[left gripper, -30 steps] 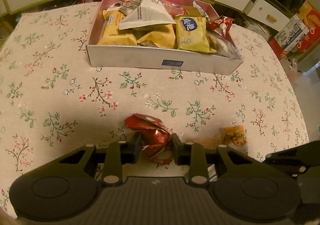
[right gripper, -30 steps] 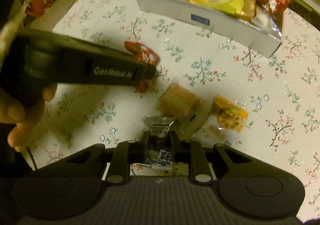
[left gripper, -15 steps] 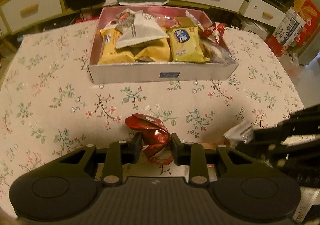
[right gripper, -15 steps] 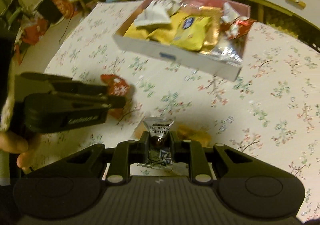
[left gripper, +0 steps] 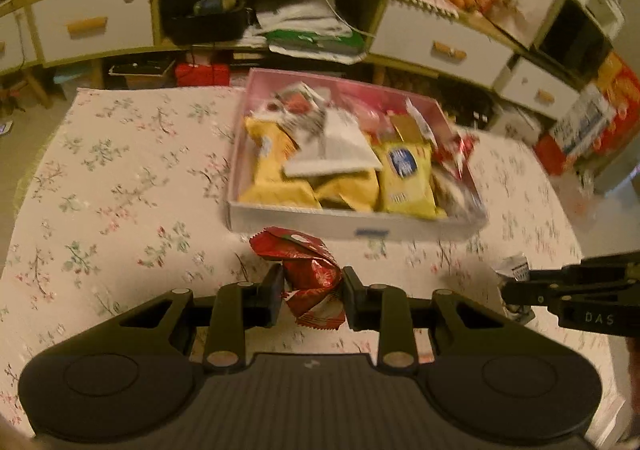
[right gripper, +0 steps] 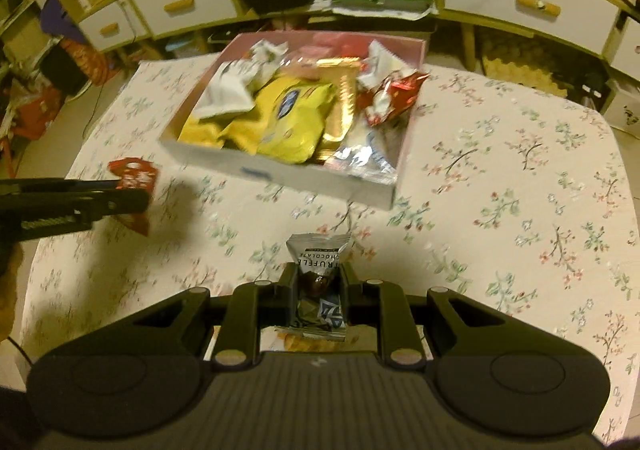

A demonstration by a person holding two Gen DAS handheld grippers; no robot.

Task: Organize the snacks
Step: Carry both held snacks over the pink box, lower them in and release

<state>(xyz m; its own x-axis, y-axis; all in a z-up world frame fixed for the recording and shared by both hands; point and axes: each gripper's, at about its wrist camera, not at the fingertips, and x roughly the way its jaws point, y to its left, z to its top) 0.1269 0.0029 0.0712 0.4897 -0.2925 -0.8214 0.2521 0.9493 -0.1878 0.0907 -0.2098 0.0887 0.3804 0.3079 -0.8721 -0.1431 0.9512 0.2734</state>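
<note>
The left gripper (left gripper: 311, 288) is clamping a crumpled red foil snack packet (left gripper: 306, 270) between its two black fingers (left gripper: 272, 290); the packet is sitting in the gap, its upper part projecting beyond the fingertips and its lower edge hanging behind them. The right gripper (right gripper: 318, 284) is pinching a small grey-and-clear chocolate truffle sachet (right gripper: 319, 282) at a narrow opening, the dark chocolate sitting between the pads and the printed top rising past the tips. Both packets are being held above the floral-patterned tablecloth (right gripper: 500, 202). The shallow white cardboard box with pink inside (left gripper: 312, 224), already holding yellow and white snack bags (left gripper: 404, 178), is lying ahead of both grippers, apart from them.
</note>
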